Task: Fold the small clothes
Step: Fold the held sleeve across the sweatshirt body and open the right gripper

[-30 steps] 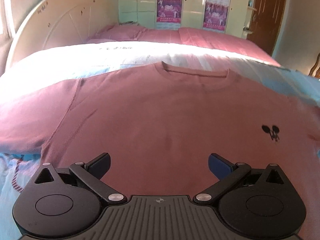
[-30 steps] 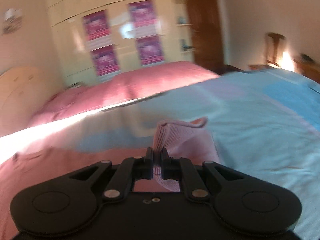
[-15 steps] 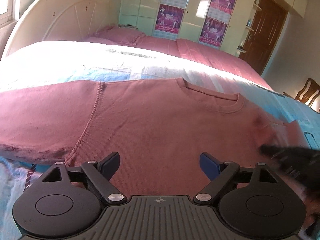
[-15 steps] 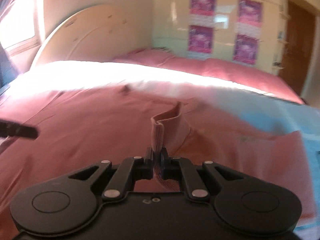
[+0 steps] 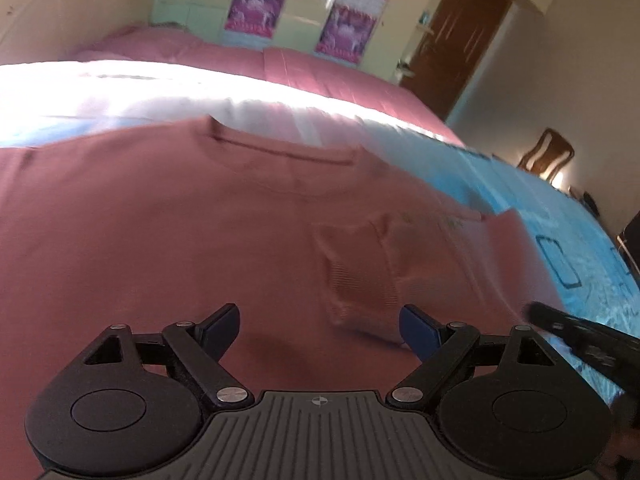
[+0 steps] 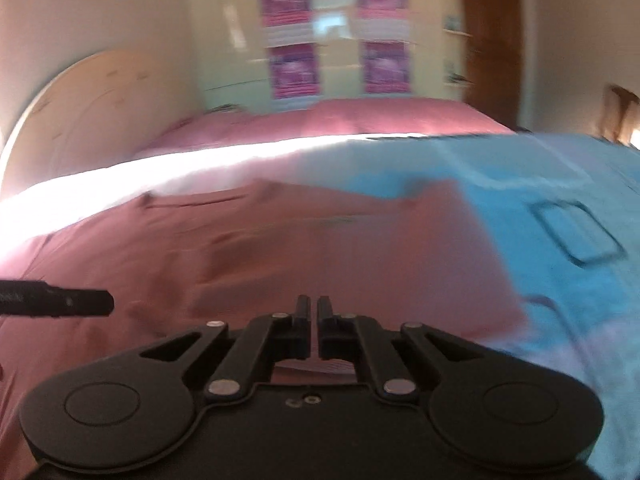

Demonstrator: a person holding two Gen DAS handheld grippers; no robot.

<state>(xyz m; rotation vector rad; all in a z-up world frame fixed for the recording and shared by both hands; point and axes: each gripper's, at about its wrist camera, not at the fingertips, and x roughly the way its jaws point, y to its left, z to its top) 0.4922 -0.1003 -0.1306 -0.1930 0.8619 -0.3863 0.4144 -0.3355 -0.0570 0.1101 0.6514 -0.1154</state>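
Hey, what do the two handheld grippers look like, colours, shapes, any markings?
The left gripper is black, with round pivot discs, silver rivets, scissor-like links, dark blue finger pads, and a grey ribbed body carrying a small crosshair mark. The right gripper has the same black disc-and-link build with silver rivets, but black fingers and a smooth black body. No cables or sleeves show.

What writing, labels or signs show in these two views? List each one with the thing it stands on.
Nothing can be read.
Posters on the wardrobe doors: pink and purple print, too blurred to read.
Left gripper: a small round crosshair mark on its body, no letters.
Right gripper: no label shows.
Pink sweatshirt: no print visible.
Blue bedsheet: dark rectangle outlines only, no words.
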